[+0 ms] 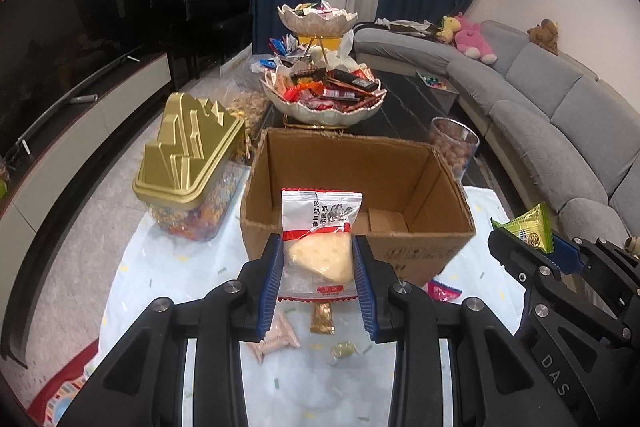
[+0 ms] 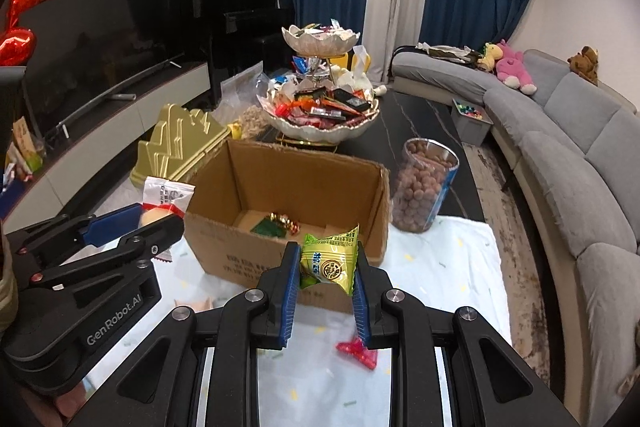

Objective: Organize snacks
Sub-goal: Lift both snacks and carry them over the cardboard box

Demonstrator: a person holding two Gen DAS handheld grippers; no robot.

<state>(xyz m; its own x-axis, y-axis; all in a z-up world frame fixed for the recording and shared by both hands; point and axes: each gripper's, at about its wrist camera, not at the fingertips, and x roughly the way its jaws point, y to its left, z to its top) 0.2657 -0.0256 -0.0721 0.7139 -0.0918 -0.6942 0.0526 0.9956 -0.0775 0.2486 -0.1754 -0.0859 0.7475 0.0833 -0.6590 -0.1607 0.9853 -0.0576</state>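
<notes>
My left gripper is shut on a clear and white snack packet with a pale wedge inside, held just in front of an open cardboard box. My right gripper is shut on a green-yellow snack packet, held at the near edge of the same box. The box holds a green packet and a gold-wrapped candy. In the left wrist view, the right gripper shows with its green packet. The right wrist view shows the left gripper with its packet.
Loose snacks lie on the pale cloth: pink packets, a gold wrapper, a small green candy, a magenta packet. A gold-lidded candy container, a jar of nuts and a tiered snack bowl surround the box.
</notes>
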